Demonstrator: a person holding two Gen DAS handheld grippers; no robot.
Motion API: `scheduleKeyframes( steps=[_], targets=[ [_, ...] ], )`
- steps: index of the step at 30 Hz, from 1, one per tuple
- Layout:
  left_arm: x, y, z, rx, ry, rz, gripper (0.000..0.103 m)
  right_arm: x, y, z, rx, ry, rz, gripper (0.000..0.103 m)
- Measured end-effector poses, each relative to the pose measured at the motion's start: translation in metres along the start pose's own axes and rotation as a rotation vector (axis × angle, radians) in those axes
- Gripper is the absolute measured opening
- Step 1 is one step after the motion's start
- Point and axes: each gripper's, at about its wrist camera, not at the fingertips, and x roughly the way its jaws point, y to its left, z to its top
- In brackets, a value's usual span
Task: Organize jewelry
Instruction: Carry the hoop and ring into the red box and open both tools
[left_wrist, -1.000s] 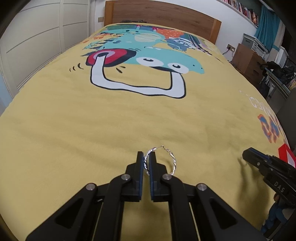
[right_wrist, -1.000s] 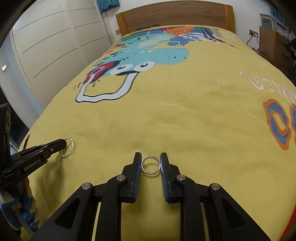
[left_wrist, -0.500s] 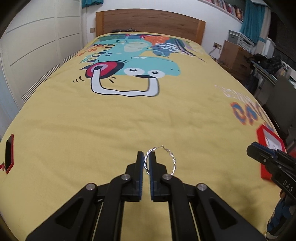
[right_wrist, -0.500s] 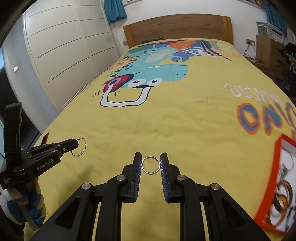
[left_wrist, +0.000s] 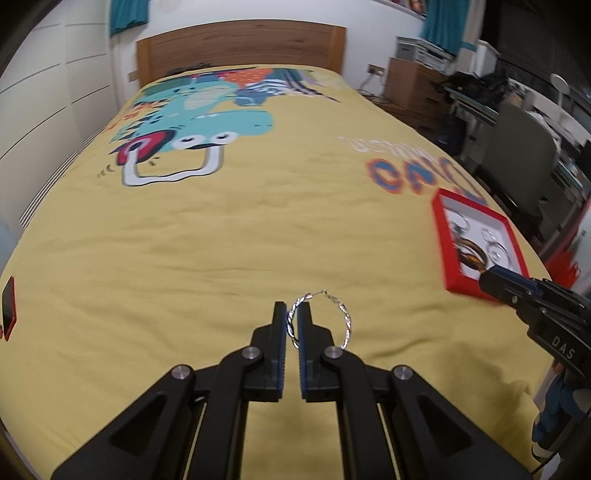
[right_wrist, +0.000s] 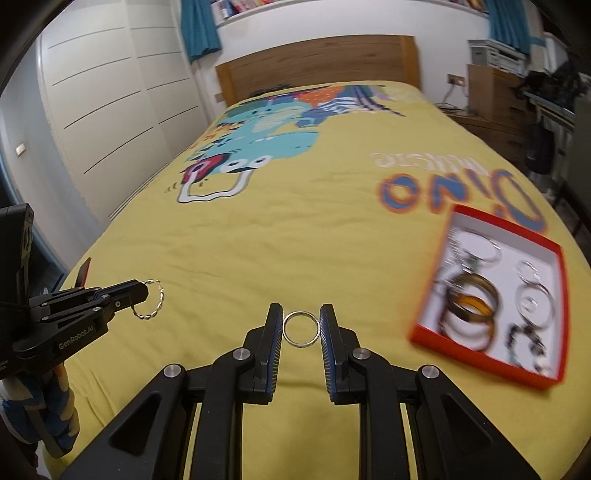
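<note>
Left wrist: hoop earring (left_wrist: 320, 318) upright.

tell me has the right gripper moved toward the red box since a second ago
Yes. A second ago the right wrist view showed no red box; now it lies to the right of the right gripper, which is shut on the ring.

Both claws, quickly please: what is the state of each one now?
Left claw: closed on the twisted hoop earring.
Right claw: closed on the plain ring.
</note>
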Motion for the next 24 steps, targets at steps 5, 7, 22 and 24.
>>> scheduleKeyframes(
  steps=[5,7,22,24],
  targets=[
    [-0.001,-0.037,0.002,0.051,0.003,-0.023,0.005,-0.022,-0.040,-0.015,0.055,-0.013,-0.042,0.020],
    [0.001,-0.052,0.004,0.075,0.005,-0.030,0.005,-0.029,-0.054,-0.018,0.076,-0.020,-0.056,0.020],
    [0.035,-0.149,0.024,0.225,0.050,-0.061,0.005,-0.048,-0.155,-0.026,0.198,-0.057,-0.137,0.020],
    [0.038,-0.159,0.026,0.237,0.050,-0.067,0.005,-0.046,-0.165,-0.025,0.204,-0.059,-0.139,0.020]
  ],
)
